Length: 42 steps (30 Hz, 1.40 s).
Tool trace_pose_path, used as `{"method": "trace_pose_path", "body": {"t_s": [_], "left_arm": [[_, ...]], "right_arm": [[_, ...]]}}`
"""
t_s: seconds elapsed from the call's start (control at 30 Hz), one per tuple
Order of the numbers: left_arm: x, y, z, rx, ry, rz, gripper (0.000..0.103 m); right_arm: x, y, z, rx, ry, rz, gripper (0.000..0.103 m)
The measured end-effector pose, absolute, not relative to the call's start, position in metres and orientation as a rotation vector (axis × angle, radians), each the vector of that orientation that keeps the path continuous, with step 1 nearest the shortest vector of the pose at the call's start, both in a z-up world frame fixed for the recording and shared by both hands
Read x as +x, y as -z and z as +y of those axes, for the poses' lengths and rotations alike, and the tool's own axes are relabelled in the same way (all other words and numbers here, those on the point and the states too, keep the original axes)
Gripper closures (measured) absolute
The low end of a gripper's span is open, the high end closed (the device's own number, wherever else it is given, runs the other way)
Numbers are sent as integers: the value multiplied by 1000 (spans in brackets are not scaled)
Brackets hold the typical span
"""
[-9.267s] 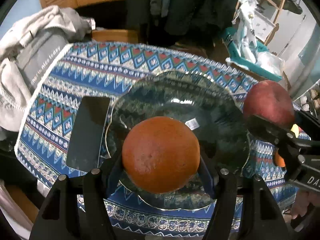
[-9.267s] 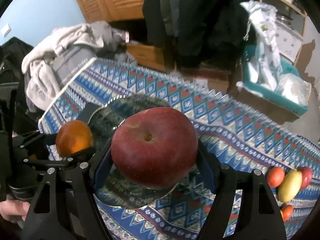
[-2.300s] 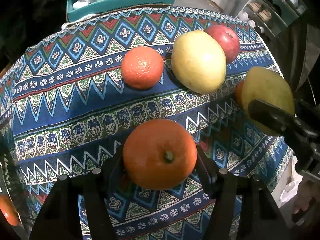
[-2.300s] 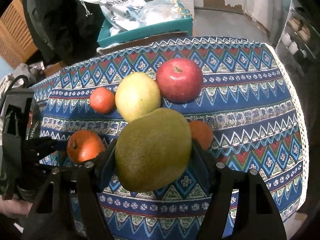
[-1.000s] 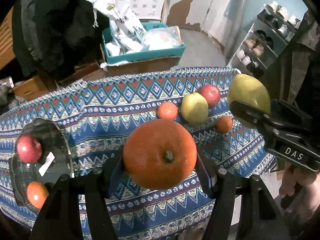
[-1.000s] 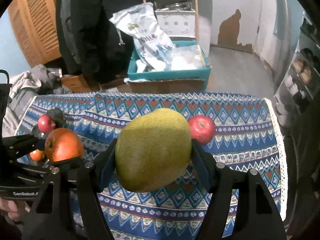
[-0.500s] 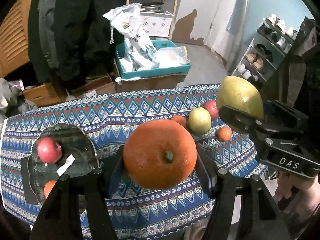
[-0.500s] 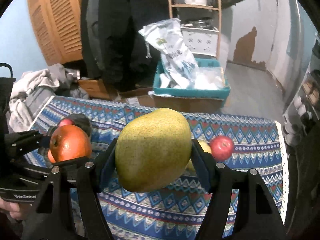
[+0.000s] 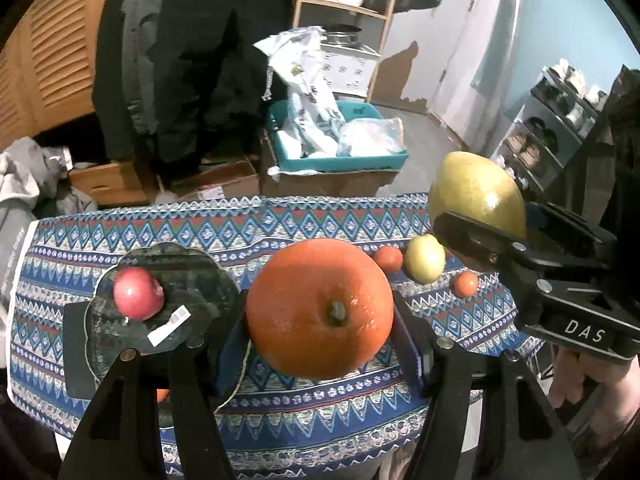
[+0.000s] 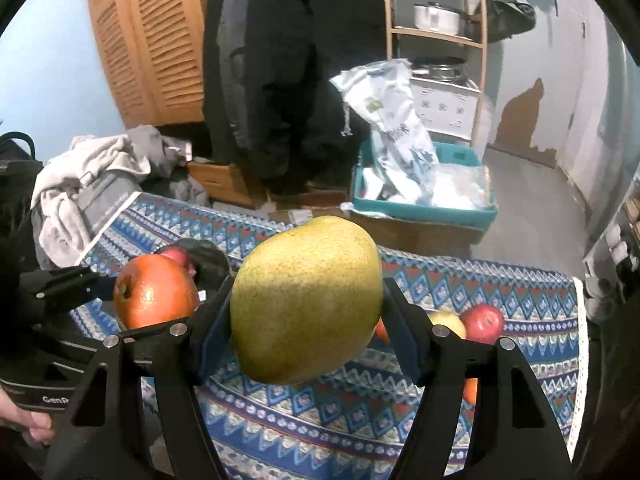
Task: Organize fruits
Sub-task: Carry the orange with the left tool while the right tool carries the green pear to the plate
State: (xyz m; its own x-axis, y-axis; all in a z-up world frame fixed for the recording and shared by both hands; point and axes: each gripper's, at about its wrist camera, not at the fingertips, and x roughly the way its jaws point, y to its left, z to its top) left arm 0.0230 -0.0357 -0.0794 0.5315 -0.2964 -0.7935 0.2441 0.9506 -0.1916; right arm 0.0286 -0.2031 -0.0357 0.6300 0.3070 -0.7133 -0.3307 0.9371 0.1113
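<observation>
pinching an orange, the left gripper hangs above the near cloth, right of the plate holding a red apple. the right gripper clamps a mango above the table; loose fruit lies far right.

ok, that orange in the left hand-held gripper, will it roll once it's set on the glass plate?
Probably. The orange is near-round with glossy skin, so little would resist rolling. The glass plate looks smooth and dished, which would likely send it inward, toward the red apple already there. It looks firm in the left hand-held gripper, no visible denting.
</observation>
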Motion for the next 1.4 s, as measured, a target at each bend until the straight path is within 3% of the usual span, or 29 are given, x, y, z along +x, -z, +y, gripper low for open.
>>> {"method": "trace_pose_path", "body": {"t_s": [0.9, 1.4], "left_arm": [[27, 95, 93, -221, 134, 960, 37], [49, 144, 145, -289, 20, 1052, 37]], "right_arm": [[56, 37, -84, -79, -512, 835, 34], [83, 81, -39, -64, -556, 935, 34]]}}
